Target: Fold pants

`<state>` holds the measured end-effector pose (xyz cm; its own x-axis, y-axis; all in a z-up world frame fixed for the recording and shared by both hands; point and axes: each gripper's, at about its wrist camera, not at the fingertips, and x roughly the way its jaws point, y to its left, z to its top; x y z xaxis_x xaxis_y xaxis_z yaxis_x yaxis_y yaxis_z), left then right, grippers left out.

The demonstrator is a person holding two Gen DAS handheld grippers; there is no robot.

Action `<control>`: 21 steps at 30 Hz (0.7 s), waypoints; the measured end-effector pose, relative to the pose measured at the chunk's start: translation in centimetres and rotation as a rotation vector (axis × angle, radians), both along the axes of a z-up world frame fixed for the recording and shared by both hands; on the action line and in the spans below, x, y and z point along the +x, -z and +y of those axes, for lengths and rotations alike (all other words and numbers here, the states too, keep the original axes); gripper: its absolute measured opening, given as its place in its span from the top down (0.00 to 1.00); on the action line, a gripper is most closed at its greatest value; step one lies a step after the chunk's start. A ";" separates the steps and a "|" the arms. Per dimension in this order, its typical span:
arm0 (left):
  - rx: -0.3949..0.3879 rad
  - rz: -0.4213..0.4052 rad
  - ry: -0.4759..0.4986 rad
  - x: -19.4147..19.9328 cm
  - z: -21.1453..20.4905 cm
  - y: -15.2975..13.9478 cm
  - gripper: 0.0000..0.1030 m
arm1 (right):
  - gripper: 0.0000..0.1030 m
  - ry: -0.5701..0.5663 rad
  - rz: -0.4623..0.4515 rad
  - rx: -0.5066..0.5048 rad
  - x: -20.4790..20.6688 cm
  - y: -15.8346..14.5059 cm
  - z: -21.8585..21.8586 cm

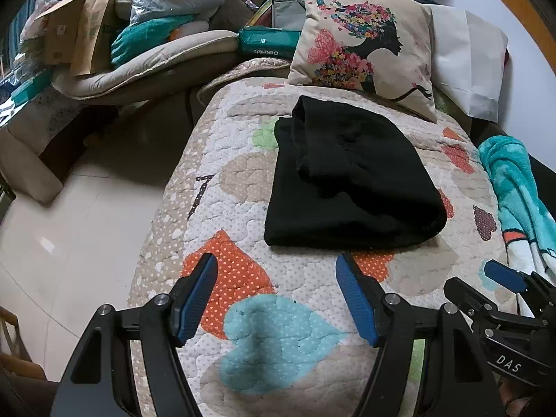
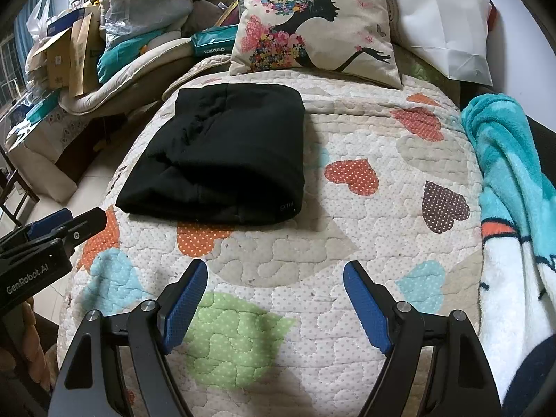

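Note:
The black pants (image 1: 351, 177) lie folded into a thick rectangle on the heart-patterned quilt (image 1: 243, 180), just below the pillow. They also show in the right wrist view (image 2: 222, 156). My left gripper (image 1: 276, 264) is open and empty, hovering over the quilt just in front of the pants' near edge. My right gripper (image 2: 274, 271) is open and empty, over the quilt in front of and to the right of the pants. Each gripper shows in the other's view, the right one (image 1: 504, 278) and the left one (image 2: 66, 222).
A printed pillow (image 1: 365, 45) and a white bag (image 1: 465, 66) sit behind the pants. A teal blanket (image 2: 510, 187) lies along the quilt's right side. Piled bedding, boxes and bags (image 1: 104, 34) fill the left. Tiled floor (image 1: 69, 236) lies left of the bed.

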<state>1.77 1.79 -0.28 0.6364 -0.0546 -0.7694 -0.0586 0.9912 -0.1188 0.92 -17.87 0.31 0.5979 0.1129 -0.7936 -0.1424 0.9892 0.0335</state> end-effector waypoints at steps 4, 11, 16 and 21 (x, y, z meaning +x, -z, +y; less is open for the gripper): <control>-0.015 0.011 -0.002 0.1 0.2 0.1 0.32 | 0.17 -0.001 0.000 0.000 0.0 0.0 0.0; -0.019 0.013 -0.003 0.1 0.3 0.2 0.32 | 0.17 0.000 0.002 -0.002 0.0 0.2 0.1; -0.010 -0.002 -0.002 0.0 0.2 0.0 0.32 | 0.17 0.000 0.002 -0.003 0.0 0.1 0.1; 0.016 -0.041 -0.005 -0.4 -0.2 -0.6 0.32 | 0.17 -0.001 -0.002 -0.005 -0.1 0.2 0.2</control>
<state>1.40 1.59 0.37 0.6680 -0.0390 -0.7432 -0.0590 0.9927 -0.1051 0.85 -17.71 0.09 0.5994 0.1092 -0.7929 -0.1432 0.9893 0.0280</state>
